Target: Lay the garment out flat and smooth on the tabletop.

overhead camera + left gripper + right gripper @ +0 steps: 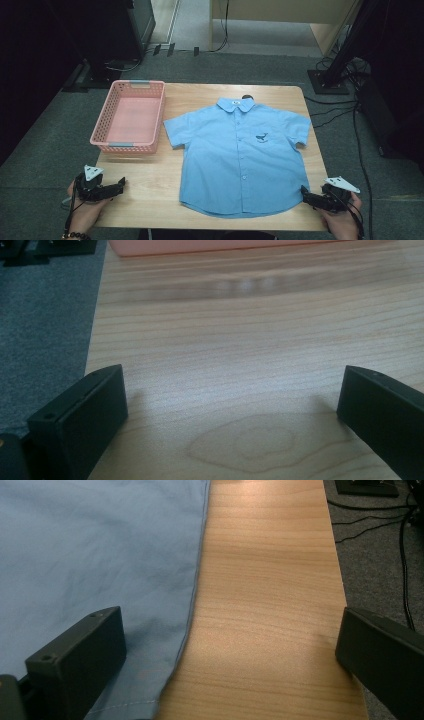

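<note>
At the shirt's [242, 155] near right hem corner, your right tool [306, 194] sits spread; shirt flat, right of the basket [131, 116]. Left tool [119, 184] spread, well left of shirt. Risk: a shallow pinch catches one layer, hem slips.

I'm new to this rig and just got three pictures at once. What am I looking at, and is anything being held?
A person holds a two-jaw tool in each hand. The high view looks down on a wooden table: a blue shirt lies flat, a pink basket beside it. The other two pictures come from cameras on the tools. The left gripper has open jaws over bare wood. The right gripper has open jaws straddling the shirt's side edge. Nothing is held.
</note>
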